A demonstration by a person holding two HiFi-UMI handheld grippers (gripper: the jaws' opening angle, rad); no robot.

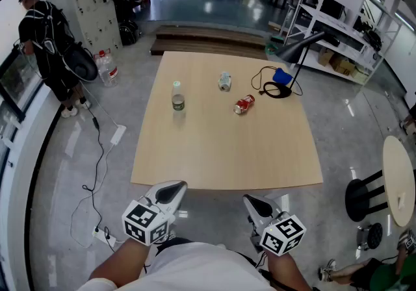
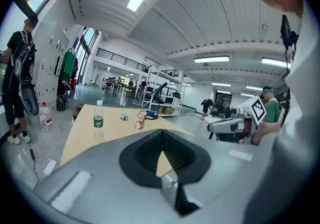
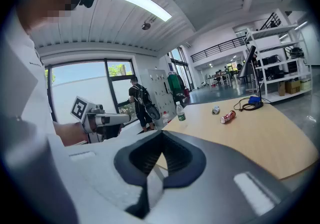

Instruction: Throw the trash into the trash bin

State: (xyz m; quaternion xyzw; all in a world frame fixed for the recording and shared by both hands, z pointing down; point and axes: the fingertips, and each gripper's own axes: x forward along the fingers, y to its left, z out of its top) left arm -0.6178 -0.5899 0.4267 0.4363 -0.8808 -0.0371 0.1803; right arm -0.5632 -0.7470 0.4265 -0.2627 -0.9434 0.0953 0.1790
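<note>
The trash is lying on the table point(image 1: 221, 153), all of it in the far half. A bottle point(image 1: 178, 97) is standing upright toward the table's far left. A silver can point(image 1: 225, 81) is lying near the middle of the far edge. A red can point(image 1: 244, 104) is lying on its side a little nearer the table's centre, just right of the silver one. None of the three is touching another.

We are holding both grippers off the table's near edge, well apart from the trash. The left gripper point(image 1: 170, 191) is hovering by the near edge's left part and the right gripper point(image 1: 255, 204) by its middle, both tilting slightly downward. Each one's jaws are meeting at the tips, with nothing between them.

A blue box point(image 1: 281, 76) and a coiled black cable point(image 1: 275, 91) are sitting at the table's far right corner, and a black lamp point(image 1: 305, 43) is leaning over that corner. Off the table's far left a person point(image 1: 49, 43) in black is standing, with a water jug point(image 1: 107, 65) on the floor nearby. A black stool point(image 1: 364, 195) is standing off the table's near right corner.
</note>
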